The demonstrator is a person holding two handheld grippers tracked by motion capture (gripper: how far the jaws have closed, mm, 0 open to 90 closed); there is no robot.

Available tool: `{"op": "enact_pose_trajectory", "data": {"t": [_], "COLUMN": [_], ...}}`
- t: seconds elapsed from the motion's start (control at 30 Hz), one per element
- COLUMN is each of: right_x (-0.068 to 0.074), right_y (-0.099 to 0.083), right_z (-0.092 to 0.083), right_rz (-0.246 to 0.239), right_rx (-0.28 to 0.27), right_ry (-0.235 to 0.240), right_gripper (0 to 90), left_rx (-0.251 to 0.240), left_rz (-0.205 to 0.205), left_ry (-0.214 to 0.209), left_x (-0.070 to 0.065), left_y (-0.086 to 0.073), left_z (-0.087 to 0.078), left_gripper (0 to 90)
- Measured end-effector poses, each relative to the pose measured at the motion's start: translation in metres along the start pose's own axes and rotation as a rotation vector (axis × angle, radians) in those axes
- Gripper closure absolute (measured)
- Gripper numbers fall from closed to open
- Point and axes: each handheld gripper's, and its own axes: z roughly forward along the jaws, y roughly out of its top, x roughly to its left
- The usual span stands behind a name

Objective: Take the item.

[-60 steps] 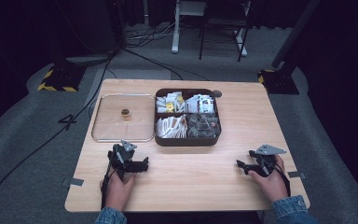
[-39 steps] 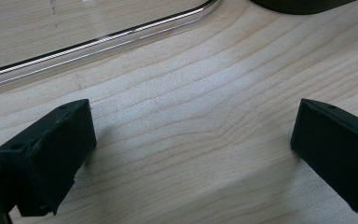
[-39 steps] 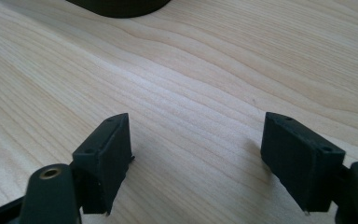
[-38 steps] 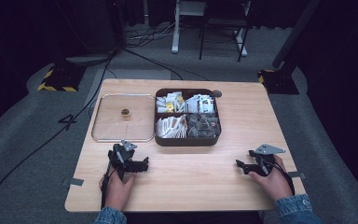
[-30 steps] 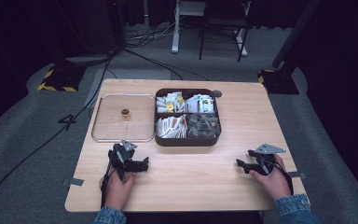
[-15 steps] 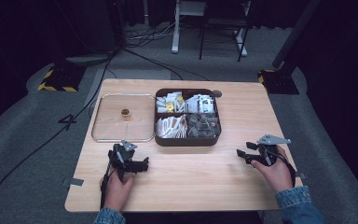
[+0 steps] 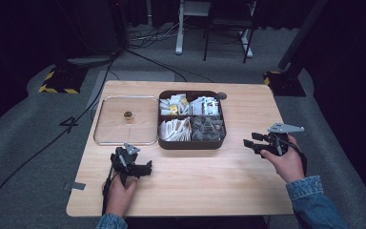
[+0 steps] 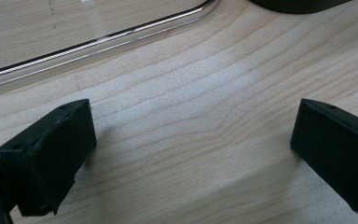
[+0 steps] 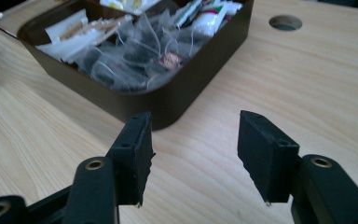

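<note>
Right gripper view is the useful one here; my right tool (image 9: 191,156) looks straight at the near corner of the dark compartment box (image 9: 177,100), and the section nearest me is heaped with tea bags (image 9: 140,58) in clear wrappers. The jaws have just been closing and stand half apart with nothing between them, only bare worktop (image 9: 307,88). My guess is those bags weigh next to nothing, soft and crinkly, wrapper a bit slippery; I'd pinch one by a raised wrapper edge or its paper tag, gently, since a hard squeeze would crush it and a deep grab would drag several out together. They lie ahead of the tool and slightly to its left, past the box wall, near but not touching.

From the high view the right tool (image 7: 259,144) sits off the box's (image 7: 190,143) right side; the left tool (image 7: 138,168) rests near the clear tray (image 7: 102,141), jaws wide apart over bare wood.
</note>
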Motion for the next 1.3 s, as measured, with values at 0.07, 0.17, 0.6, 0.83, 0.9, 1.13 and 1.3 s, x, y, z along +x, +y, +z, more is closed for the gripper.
{"op": "enact_pose_trajectory", "data": {"t": [0.07,0.17,0.6,0.83,0.9,1.13,1.3], "right_x": [-0.001,-0.002,-0.008,-0.012,-0.013,-0.014,-0.016], "right_y": [0.008,0.017,0.053,0.072,0.079,0.093,0.105], "right_z": [0.0,0.002,0.019,0.031,0.038,0.051,0.069], "right_rz": [0.016,0.021,-0.005,-0.004,0.007,0.045,0.048], "right_rx": [-0.025,-0.045,-0.039,-0.023,-0.023,-0.047,-0.03], "right_ry": [0.011,0.014,-0.013,-0.012,-0.008,-0.006,-0.031], "right_gripper": [47.4,48.0,49.3,50.4,52.8,55.1,55.1], "left_rx": [0.0,-0.001,0.001,0.001,0.0,0.001,0.004], "left_rz": [0.0,-0.006,-0.007,-0.003,-0.003,-0.006,-0.007], "left_ry": [0.0,-0.001,-0.002,0.004,0.004,0.002,0.002], "left_x": [0.0,0.0,0.0,0.0,0.0,0.0,0.0], "left_y": [0.0,0.0,0.0,0.0,0.0,0.0,0.001], "left_z": [0.0,0.0,0.0,0.0,0.0,0.0,0.0], "left_gripper": [0.4,0.3,0.3,0.2,0.3,0.2,0.2]}}
